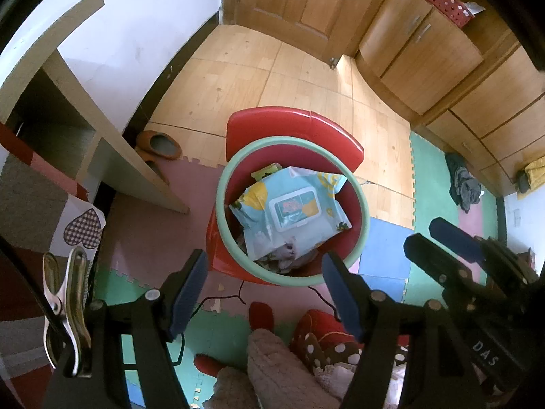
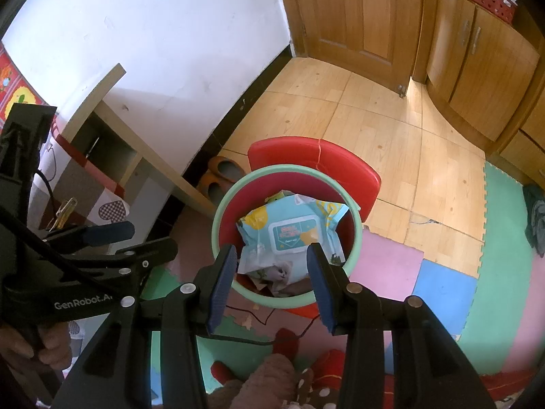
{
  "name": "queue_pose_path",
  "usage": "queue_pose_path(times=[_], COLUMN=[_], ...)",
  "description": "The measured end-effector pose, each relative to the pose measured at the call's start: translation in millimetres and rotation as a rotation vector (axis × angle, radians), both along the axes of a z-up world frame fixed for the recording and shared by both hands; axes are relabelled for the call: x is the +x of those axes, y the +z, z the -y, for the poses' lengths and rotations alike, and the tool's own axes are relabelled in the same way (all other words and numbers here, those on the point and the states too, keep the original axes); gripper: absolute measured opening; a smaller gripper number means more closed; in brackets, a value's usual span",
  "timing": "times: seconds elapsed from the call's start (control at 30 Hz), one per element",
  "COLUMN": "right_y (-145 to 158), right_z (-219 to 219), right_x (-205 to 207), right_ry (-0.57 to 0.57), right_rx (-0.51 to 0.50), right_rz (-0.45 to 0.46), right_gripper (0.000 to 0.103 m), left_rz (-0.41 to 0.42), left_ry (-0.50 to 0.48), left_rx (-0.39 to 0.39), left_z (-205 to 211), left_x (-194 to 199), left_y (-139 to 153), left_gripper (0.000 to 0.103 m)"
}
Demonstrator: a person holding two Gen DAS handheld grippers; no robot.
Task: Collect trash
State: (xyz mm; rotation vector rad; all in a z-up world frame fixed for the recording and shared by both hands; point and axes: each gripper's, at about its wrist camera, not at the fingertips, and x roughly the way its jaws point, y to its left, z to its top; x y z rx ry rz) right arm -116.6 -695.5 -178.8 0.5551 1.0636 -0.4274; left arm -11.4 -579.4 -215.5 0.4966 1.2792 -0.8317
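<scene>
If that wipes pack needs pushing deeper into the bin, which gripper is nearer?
Probably the right gripper: its open fingers frame the wipes pack over the bin; the left gripper hangs at the rim.

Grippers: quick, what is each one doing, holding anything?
Left gripper: open, holding nothing.
Right gripper: open, holding nothing.

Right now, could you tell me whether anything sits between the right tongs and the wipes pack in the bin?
Nothing visible does: the right tongs hang open above the wipes pack, lying atop the red bin.
</scene>
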Motion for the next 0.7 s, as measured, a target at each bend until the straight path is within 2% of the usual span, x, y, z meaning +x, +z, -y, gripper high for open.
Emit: queue_pose_path(times=[0.7], right_y=[-3.2], right_z=[-3.8], right_x=[1.7], right_ry=[-0.01], right_rx=[0.009], right_rz=[-0.004], right_gripper=[0.044], left_rz=[0.012], left_ry=[0.009], left_rx=[0.011], left_z=[-2.7], left_x=[-4.2], left_y=[-11.3], left_gripper=[0.073])
